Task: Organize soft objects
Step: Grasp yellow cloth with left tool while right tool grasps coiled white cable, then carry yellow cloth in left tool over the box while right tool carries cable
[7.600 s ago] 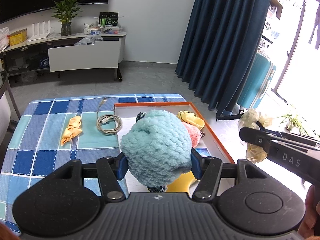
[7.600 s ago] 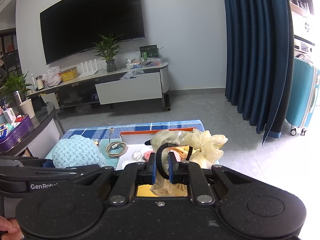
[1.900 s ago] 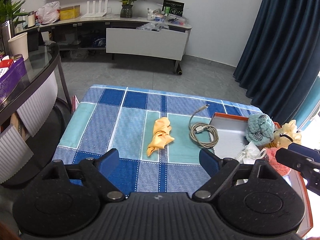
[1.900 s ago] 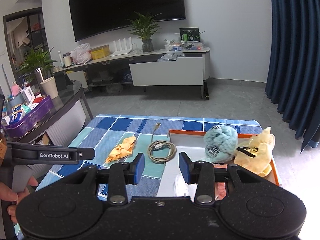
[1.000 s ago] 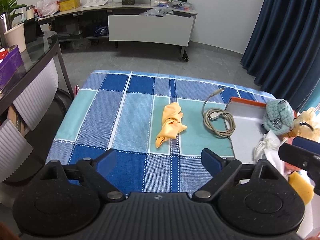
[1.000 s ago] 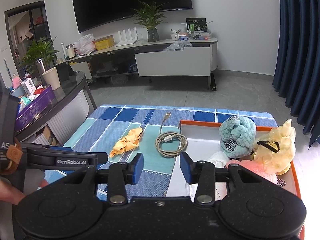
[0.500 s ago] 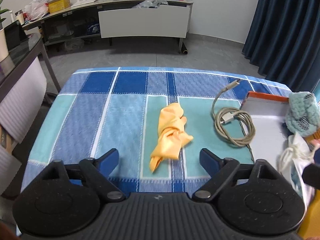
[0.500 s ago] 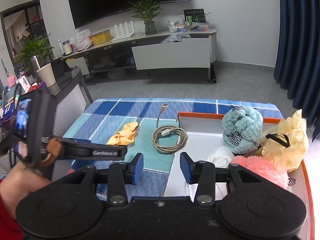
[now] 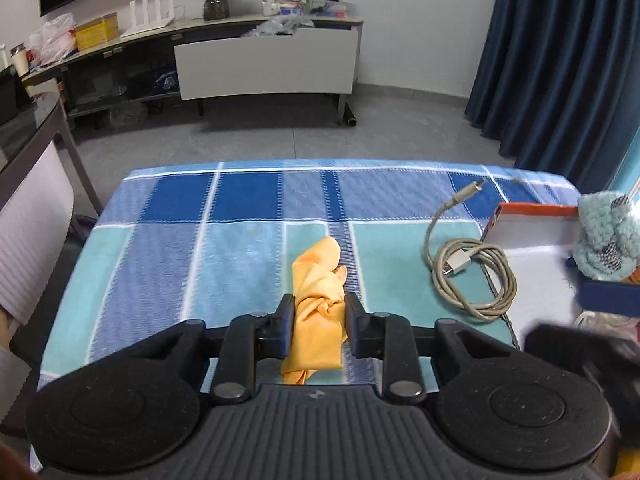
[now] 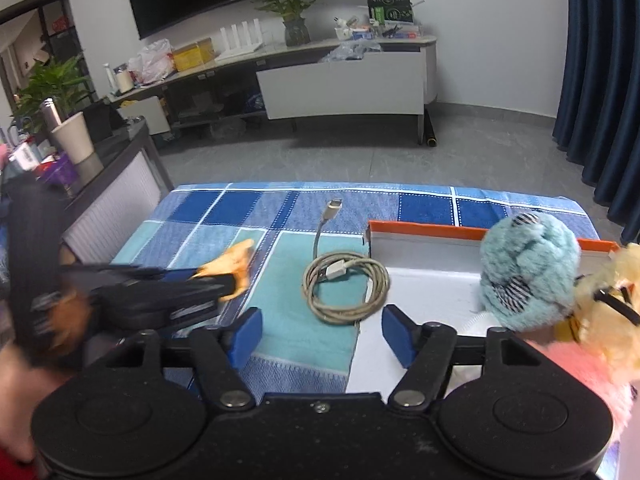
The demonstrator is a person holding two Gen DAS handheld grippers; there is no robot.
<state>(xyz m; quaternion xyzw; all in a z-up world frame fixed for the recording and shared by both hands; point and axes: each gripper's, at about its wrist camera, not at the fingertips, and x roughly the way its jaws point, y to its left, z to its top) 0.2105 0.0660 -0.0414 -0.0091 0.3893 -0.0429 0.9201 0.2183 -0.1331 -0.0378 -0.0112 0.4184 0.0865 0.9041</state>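
Observation:
My left gripper is shut on the orange cloth, which lies on the blue checked tablecloth. The cloth also shows in the right wrist view, pinched by the left gripper. My right gripper is open and empty, just in front of a coiled grey cable. The orange-rimmed white tray at the right holds a teal fluffy ball, a yellow plush and a pink plush.
The grey cable lies between the cloth and the tray. A glass side table with a cup stands left of the table. A TV cabinet lines the far wall, and dark blue curtains hang at the right.
My left gripper has moved forward and down onto the orange cloth and closed on it. My right gripper has opened wider and moved closer to the cable.

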